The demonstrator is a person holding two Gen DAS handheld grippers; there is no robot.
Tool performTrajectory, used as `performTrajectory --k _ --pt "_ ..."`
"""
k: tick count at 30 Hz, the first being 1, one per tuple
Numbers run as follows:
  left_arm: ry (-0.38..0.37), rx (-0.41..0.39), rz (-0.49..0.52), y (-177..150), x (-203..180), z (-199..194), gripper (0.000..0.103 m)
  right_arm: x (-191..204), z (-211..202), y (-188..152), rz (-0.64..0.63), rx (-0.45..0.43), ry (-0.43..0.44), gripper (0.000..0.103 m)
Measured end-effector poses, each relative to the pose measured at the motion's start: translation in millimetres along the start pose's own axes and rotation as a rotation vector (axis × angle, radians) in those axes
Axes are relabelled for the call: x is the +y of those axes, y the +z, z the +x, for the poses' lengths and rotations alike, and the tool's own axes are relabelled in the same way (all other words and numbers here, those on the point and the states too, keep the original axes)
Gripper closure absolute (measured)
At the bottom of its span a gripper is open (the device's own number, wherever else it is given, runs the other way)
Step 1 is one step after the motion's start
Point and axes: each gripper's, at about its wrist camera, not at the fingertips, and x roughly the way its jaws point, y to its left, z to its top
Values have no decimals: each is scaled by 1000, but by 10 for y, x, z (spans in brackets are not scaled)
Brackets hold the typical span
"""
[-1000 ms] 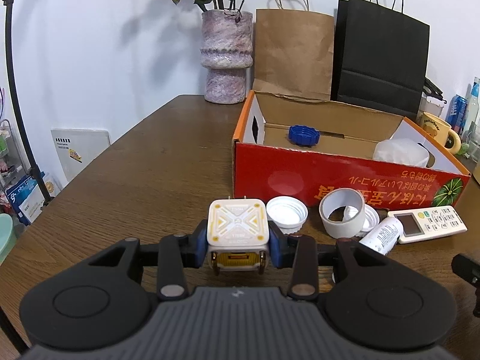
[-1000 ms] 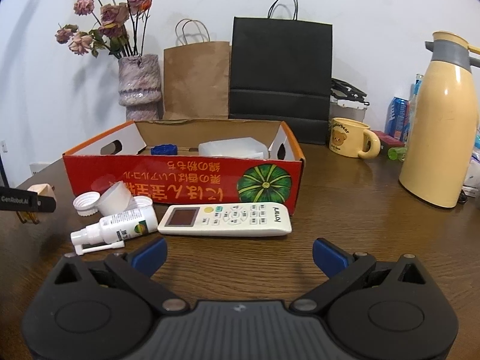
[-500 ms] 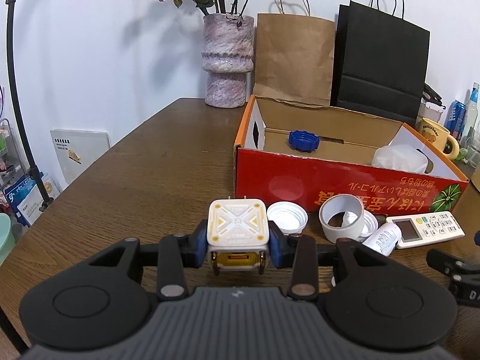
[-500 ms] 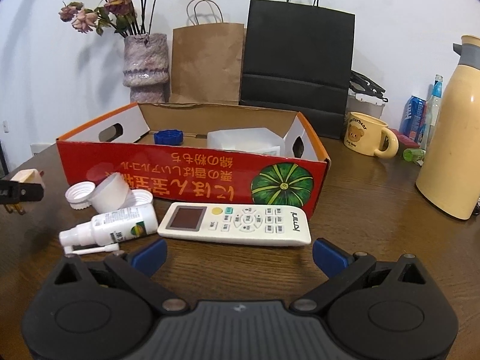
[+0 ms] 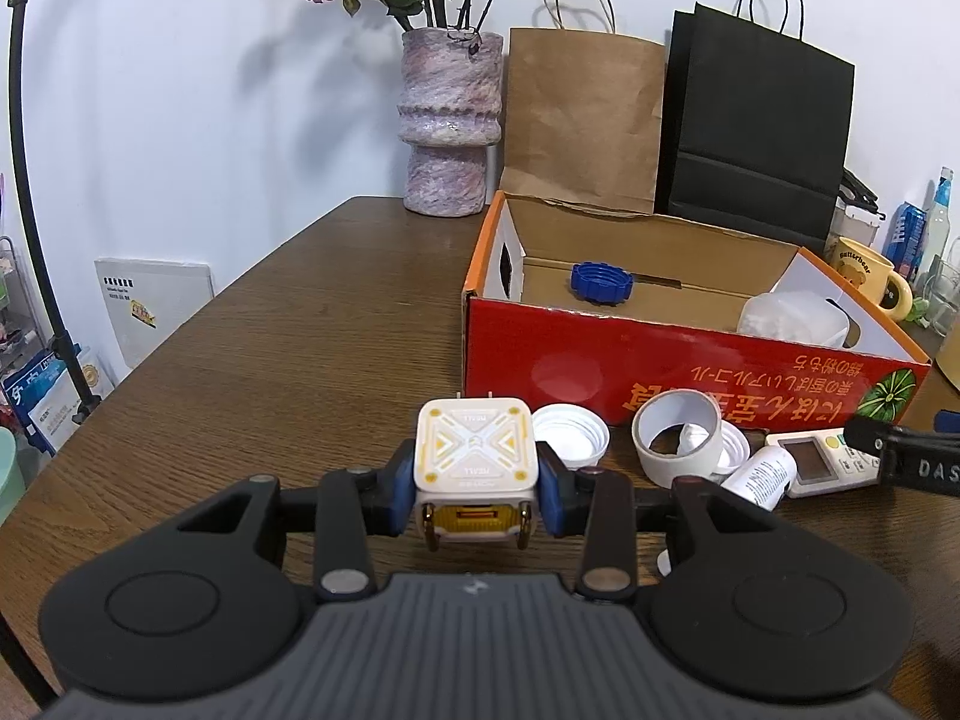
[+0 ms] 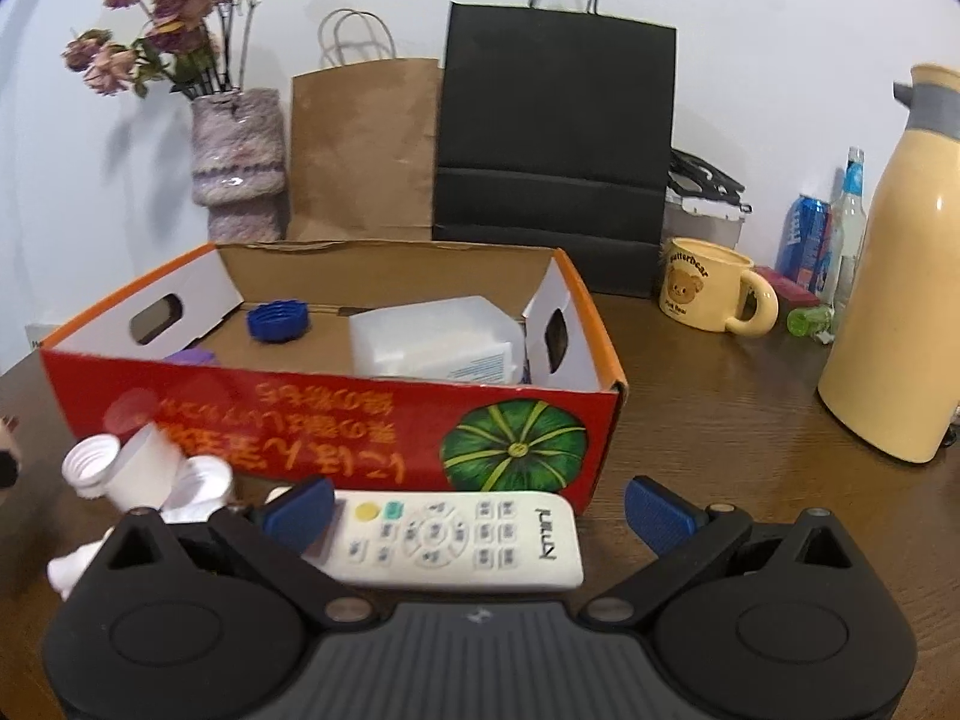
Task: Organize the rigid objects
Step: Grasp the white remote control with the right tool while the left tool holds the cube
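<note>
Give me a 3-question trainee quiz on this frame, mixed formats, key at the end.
1. True or false: the left gripper is shut on the white charger cube.
2. Which item lies between the right gripper's open jaws? A) remote control B) blue cap C) yellow mug
3. Fill in: the blue cap lies inside the red ____.

Key
1. True: both pads press on the cube's sides.
2. A: the remote lies on the table between the open jaws; no pad presses on it.
3. Box: the cap lies on its floor near the back wall.
</note>
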Motion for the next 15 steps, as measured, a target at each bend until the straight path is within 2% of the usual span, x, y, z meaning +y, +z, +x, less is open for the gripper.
performTrajectory --k 3,8,15 --pt "0 0 0 0 0 1 63 -59 102 13 28 33 17 8" --pt "2 0 0 -3 -4 3 63 -179 217 20 99 78 73 29" --pt "-7 -8 3 -10 3 -14 63 -142 51 -47 79 90 54 29"
